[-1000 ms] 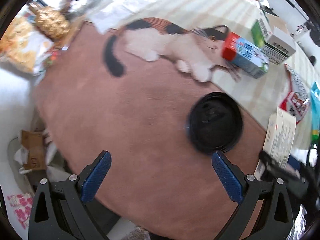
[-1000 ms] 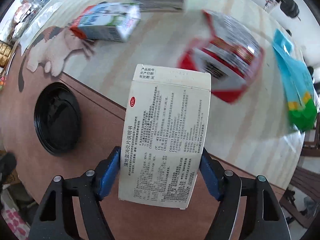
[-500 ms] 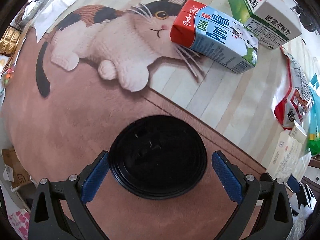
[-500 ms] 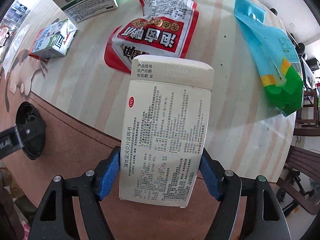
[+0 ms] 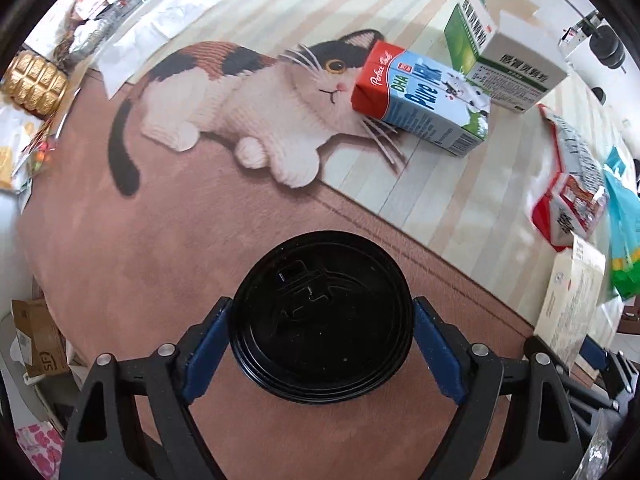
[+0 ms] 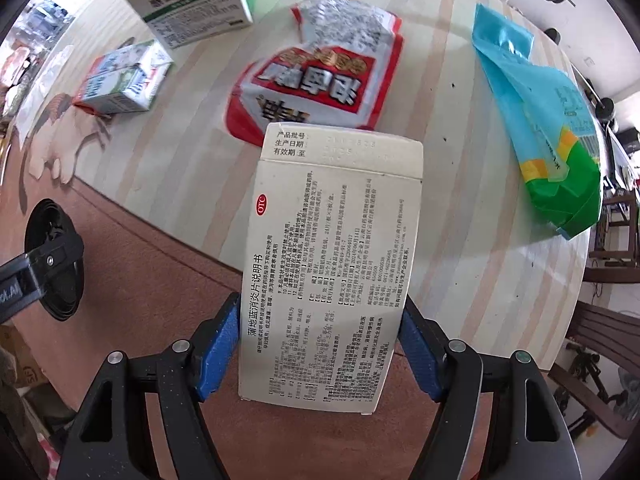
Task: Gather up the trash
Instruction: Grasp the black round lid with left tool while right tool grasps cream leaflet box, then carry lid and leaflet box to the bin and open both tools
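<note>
My left gripper (image 5: 322, 350) is shut on a round black plastic lid (image 5: 320, 312), its blue pads touching both sides, over the brown part of the cat-print mat (image 5: 140, 248). The lid and the left gripper also show at the left edge of the right wrist view (image 6: 52, 264). My right gripper (image 6: 320, 354) is shut on a white medicine box (image 6: 332, 272) with printed text, held above the table. That box shows at the right in the left wrist view (image 5: 572, 304).
On the striped tabletop (image 6: 460, 208) lie a milk carton (image 5: 420, 98), a green-and-white medicine box (image 5: 508, 52), a red snack bag (image 6: 320, 76) and a blue-green bag (image 6: 548, 120). Golden wrapped items (image 5: 34, 84) and clutter sit far left. A chair (image 6: 608, 364) stands right.
My left gripper has closed its pads onto the black lid, which was between open jaws half a second ago. My right gripper, still holding the box, has shifted slightly.
</note>
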Action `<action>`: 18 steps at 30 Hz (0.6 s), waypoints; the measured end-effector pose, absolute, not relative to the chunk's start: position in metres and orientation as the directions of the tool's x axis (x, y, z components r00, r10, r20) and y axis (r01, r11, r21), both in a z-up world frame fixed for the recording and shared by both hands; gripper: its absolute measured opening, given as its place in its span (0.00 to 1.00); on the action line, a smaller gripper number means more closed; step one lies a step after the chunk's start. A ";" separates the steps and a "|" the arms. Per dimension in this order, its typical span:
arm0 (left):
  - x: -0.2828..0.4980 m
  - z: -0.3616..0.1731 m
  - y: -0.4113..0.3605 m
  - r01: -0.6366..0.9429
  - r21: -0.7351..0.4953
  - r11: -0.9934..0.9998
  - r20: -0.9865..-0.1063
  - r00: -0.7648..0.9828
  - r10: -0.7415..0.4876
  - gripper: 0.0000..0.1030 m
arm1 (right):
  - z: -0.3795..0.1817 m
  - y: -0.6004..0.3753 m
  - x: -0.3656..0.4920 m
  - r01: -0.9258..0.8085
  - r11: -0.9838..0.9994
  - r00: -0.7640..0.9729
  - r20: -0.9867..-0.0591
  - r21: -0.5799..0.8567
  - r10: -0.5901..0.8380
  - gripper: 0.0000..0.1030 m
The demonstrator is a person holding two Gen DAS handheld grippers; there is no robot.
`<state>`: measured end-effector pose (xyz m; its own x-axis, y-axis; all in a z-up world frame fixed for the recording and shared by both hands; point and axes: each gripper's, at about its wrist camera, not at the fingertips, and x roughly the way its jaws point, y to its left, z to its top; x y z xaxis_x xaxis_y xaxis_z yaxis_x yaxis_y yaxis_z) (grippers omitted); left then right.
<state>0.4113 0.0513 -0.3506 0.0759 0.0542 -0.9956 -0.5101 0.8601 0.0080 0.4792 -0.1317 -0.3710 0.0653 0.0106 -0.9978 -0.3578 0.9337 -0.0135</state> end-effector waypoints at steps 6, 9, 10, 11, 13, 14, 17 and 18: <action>0.371 -0.317 0.058 -0.542 -0.014 0.840 -0.988 0.138 0.072 0.84 | -0.343 -0.125 0.459 -0.402 0.915 0.102 -0.992 0.020 0.067 0.74; 0.344 -0.301 0.062 -0.561 -0.035 0.827 -0.983 0.171 0.075 0.84 | -0.325 -0.119 0.442 -0.430 0.902 0.122 -0.987 0.042 0.104 0.74; 0.334 -0.297 0.066 -0.569 -0.047 0.821 -0.981 0.182 0.069 0.84 | -0.319 -0.116 0.434 -0.444 0.895 0.130 -0.985 0.048 0.117 0.74; 0.321 -0.293 0.069 -0.580 -0.058 0.812 -0.979 0.192 0.067 0.84 | -0.314 -0.112 0.425 -0.463 0.885 0.137 -0.983 0.046 0.123 0.74; 0.292 -0.290 0.075 -0.603 -0.069 0.795 -0.975 0.208 0.073 0.84 | -0.307 -0.104 0.410 -0.492 0.870 0.149 -0.980 0.043 0.132 0.74; 0.280 -0.288 0.078 -0.617 -0.072 0.784 -0.974 0.215 0.079 0.84 | -0.303 -0.099 0.397 -0.515 0.856 0.153 -0.978 0.042 0.140 0.74; 0.234 -0.283 0.093 -0.651 -0.088 0.754 -0.968 0.233 0.088 0.84 | -0.293 -0.087 0.361 -0.566 0.823 0.163 -0.974 0.040 0.160 0.74; 0.217 -0.280 0.095 -0.663 -0.091 0.743 -0.966 0.239 0.094 0.84 | -0.289 -0.080 0.348 -0.580 0.814 0.168 -0.972 0.037 0.163 0.74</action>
<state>0.2168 0.0955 -0.2804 0.2388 0.0943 -0.9665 -0.6629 0.7431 -0.0913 0.3479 -0.0795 -0.2886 0.1675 0.1632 -0.9723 -0.5799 0.8138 0.0367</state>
